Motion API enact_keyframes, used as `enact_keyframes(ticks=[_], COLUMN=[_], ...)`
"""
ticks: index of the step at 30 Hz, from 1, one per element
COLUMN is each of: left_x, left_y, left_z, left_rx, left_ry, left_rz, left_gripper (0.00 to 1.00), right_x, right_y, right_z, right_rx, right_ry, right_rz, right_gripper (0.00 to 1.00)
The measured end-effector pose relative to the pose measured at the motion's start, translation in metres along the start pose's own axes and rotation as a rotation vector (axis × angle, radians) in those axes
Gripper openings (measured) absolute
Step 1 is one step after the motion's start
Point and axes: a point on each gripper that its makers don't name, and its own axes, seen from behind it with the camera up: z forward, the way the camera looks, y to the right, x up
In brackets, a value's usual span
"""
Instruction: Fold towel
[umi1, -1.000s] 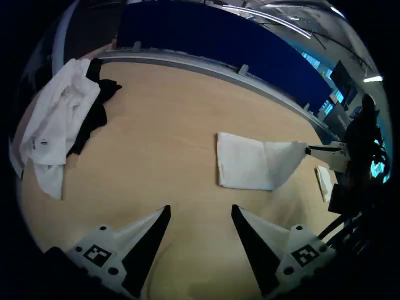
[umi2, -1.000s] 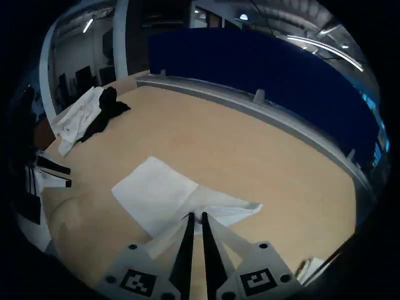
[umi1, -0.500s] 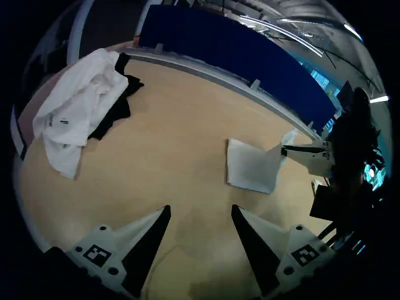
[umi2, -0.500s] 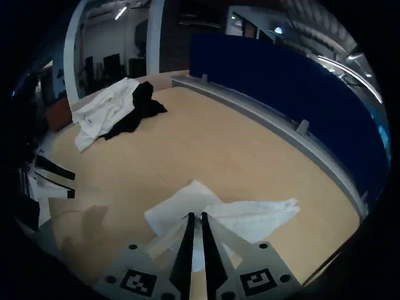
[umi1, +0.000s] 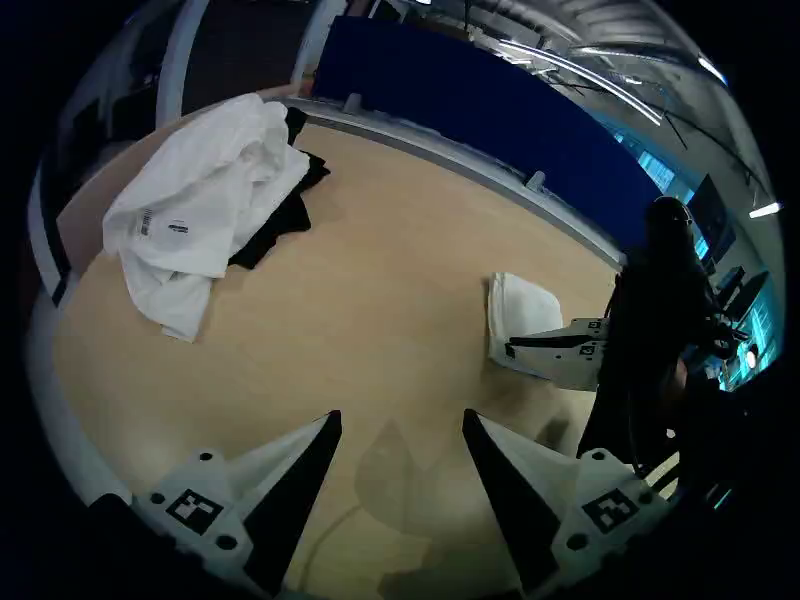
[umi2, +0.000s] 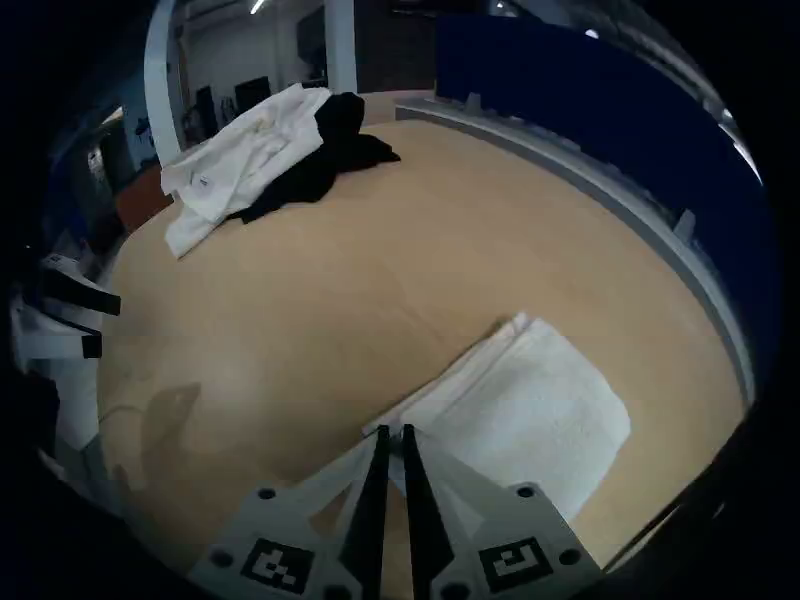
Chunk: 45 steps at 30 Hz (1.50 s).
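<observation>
2 grippers at work: my right gripper (umi2: 391, 432), fingers pinched nearly together, grips the near corner of the folded white towel (umi2: 530, 400), which lies flat on the wooden table (umi2: 300, 280). My left gripper (umi1: 400, 418) hangs wide open and empty, well apart from the towel. Far beyond the towel lies a heap of white and black clothes (umi2: 270, 150).

Dim indoor light, strong fisheye bending.
Ceiling strips (umi1: 590, 75) are glowing overhead, the table (umi1: 400, 260) is showing soft grey shadows (umi2: 168, 412) near its front edge, and a person (umi1: 650, 300) is standing as a dark silhouette.
</observation>
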Motion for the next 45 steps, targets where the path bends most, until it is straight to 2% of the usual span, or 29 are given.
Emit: enact_keyframes(ticks=[4, 6, 10, 14, 19, 23, 31, 34, 41, 45], left_x=[0.000, 0.000, 0.000, 0.001, 0.003, 0.004, 0.005, 0.005, 0.004, 0.004], left_y=[-0.002, -0.003, -0.003, -0.002, 0.000, 0.002, 0.008, 0.010, 0.009, 0.008], left_z=[0.000, 0.001, 0.003, 0.004, 0.007, 0.009, 0.014, 0.014, 0.015, 0.015], left_rx=[-0.002, -0.003, -0.002, -0.003, -0.005, -0.008, -0.013, -0.014, -0.013, -0.011], left_ry=[-0.002, -0.004, -0.011, -0.016, -0.020, -0.023, -0.027, -0.029, -0.033, -0.035], left_rz=[-0.010, -0.009, 0.005, 0.019, 0.022, 0.021, 0.032, 0.035, 0.035, 0.032], left_gripper=[0.90, 0.90, 0.90, 0.90, 0.90, 0.90, 0.90, 0.90, 0.90, 0.90], right_x=[0.004, 0.007, 0.004, -0.007, -0.032, -0.057, -0.089, -0.094, -0.097, -0.096], right_y=[0.005, 0.009, 0.018, 0.027, 0.047, 0.061, 0.071, 0.070, 0.070, 0.069], right_z=[-0.005, -0.011, -0.025, -0.039, -0.054, -0.062, -0.062, -0.058, -0.052, -0.052], right_rx=[-0.009, -0.017, -0.034, -0.048, -0.094, -0.125, -0.145, -0.138, -0.134, -0.127], right_ry=[0.019, 0.032, 0.045, 0.049, 0.026, -0.013, -0.067, -0.075, -0.073, -0.070], right_rz=[0.013, 0.022, 0.043, 0.066, 0.097, 0.111, 0.107, 0.110, 0.130, 0.144], right_gripper=[0.11, 0.16, 0.40, 0.53, 0.56, 0.63, 0.63, 0.59, 0.33, 0.24])
